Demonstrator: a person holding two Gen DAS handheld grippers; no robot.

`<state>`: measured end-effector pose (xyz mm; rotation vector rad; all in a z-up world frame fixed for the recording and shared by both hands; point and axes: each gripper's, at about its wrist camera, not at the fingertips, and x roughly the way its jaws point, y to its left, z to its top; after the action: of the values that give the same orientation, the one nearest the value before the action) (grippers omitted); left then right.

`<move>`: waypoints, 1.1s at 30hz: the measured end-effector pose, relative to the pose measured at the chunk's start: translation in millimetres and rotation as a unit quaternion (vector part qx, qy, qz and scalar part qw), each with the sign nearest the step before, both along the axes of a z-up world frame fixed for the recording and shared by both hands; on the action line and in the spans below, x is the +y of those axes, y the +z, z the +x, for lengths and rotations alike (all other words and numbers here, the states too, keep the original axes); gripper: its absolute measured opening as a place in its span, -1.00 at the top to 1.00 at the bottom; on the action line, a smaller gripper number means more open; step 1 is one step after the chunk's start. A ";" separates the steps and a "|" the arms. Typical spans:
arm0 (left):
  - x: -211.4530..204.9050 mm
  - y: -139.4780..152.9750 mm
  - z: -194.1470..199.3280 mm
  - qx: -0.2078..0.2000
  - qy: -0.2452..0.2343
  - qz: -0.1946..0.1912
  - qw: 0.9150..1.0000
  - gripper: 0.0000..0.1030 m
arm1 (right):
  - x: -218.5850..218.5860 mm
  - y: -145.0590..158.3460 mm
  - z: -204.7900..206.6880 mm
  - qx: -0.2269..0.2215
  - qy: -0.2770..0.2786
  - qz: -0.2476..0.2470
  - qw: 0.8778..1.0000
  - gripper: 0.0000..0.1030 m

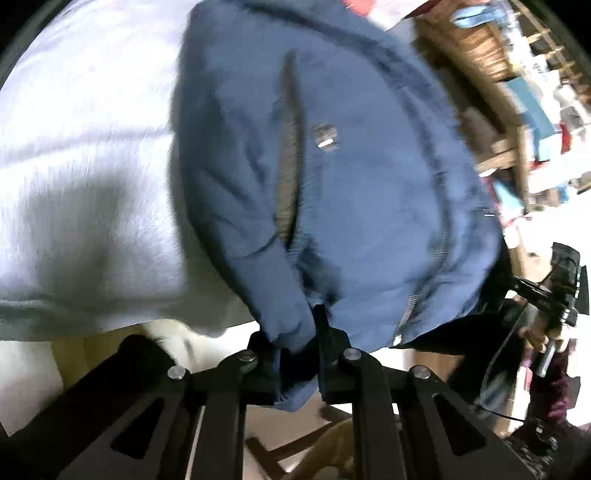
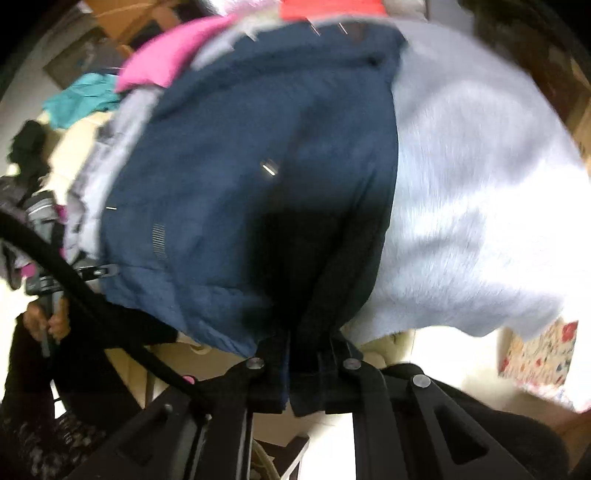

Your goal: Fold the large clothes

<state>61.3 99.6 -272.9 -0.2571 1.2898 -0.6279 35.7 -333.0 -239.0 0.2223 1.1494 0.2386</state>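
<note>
The pale grey fleece cloth [image 1: 81, 177] takes up the most room: it spreads across the whole left side of the left wrist view and the right side of the right wrist view, lying flat under the garment and running off the frame. On top of it lies the task's thing, a dark blue padded jacket [image 1: 351, 177], which fills the middle of both views; its near hem is lifted off the cloth and bunched toward the cameras. A dark slit pocket [image 1: 290, 162] runs down its front, with a small shiny tag [image 1: 325, 142] just beside it, and a ribbed seam curves along its right edge. The left tongs [image 1: 300, 363] are pressed together on a fold of the jacket's hem, blue fabric squeezed between the two black fingers. The right tongs [image 2: 303, 373] are likewise pinching the hem at another spot, a dark pleat of the jacket caught tightly between them. Beyond the jacket in the right wrist view lie a pink garment [image 2: 173, 55], a teal garment [image 2: 79, 98] and a red one [image 2: 332, 8], all blurred. A patterned box [image 2: 539, 354] stands low on the right. The person's hand [image 2: 48, 321] grips the other tool's handle at the left edge.
</note>
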 end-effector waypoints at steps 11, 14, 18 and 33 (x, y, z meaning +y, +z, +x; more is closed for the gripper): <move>28.8 127.3 17.5 -0.103 0.005 -0.125 0.987 0.77 | -22.6 112.9 9.1 -0.161 0.014 0.122 0.979 0.83; 29.8 147.3 39.5 -0.126 0.012 -0.140 0.982 0.77 | -29.5 129.4 22.6 -0.200 -0.002 0.133 0.971 0.83; 24.0 158.3 76.1 -0.139 0.035 -0.162 0.976 0.77 | -43.8 146.0 55.3 -0.231 -0.037 0.154 0.960 0.83; 25.1 130.0 249.3 -0.130 0.186 -0.200 0.953 0.77 | -109.0 120.3 224.5 -0.249 -0.174 0.231 0.924 0.83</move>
<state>310.6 124.7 -142.9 -0.7097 0.8211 -0.5708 260.2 -442.1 -118.7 0.7336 0.5188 0.2305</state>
